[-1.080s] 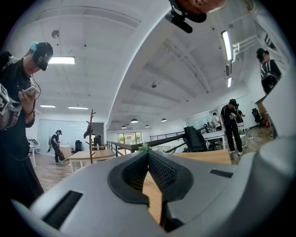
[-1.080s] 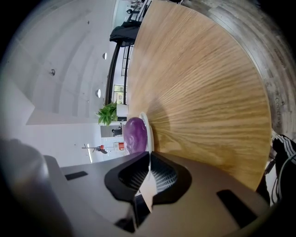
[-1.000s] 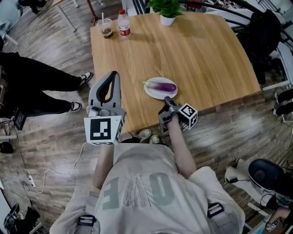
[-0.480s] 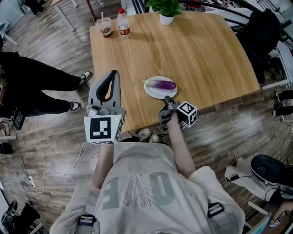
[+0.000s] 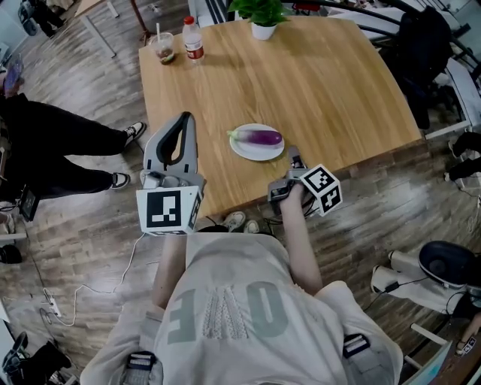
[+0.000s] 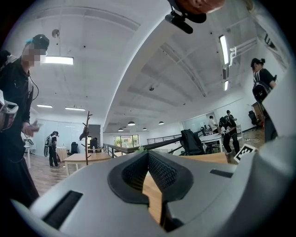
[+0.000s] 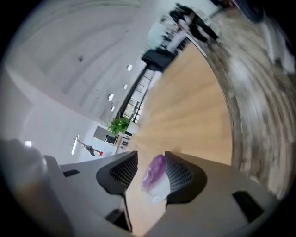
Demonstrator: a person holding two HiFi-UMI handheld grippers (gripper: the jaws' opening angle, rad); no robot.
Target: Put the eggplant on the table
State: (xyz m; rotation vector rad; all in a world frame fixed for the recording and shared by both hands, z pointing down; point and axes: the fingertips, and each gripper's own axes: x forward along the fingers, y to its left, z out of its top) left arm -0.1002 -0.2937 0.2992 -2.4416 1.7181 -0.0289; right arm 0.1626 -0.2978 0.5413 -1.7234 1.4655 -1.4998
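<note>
Presently the eggplant (image 5: 259, 136) lies on a plate (image 5: 242, 149) by the near edge of the bench (image 5: 323, 90). The right tongs (image 5: 294, 157), just sprung wide, hang short of it, gripping nothing; the left tongs (image 5: 183, 120) are clenched empty. Coming in low could nudge the plate and roll the eggplant away.

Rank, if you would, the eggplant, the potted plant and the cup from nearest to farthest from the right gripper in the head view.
The right gripper, jaws just opening with nothing between them, hangs by the table's near edge.
1. eggplant: on the plate, just ahead.
2. potted plant: at the far edge.
3. cup: at the far left corner.
</note>
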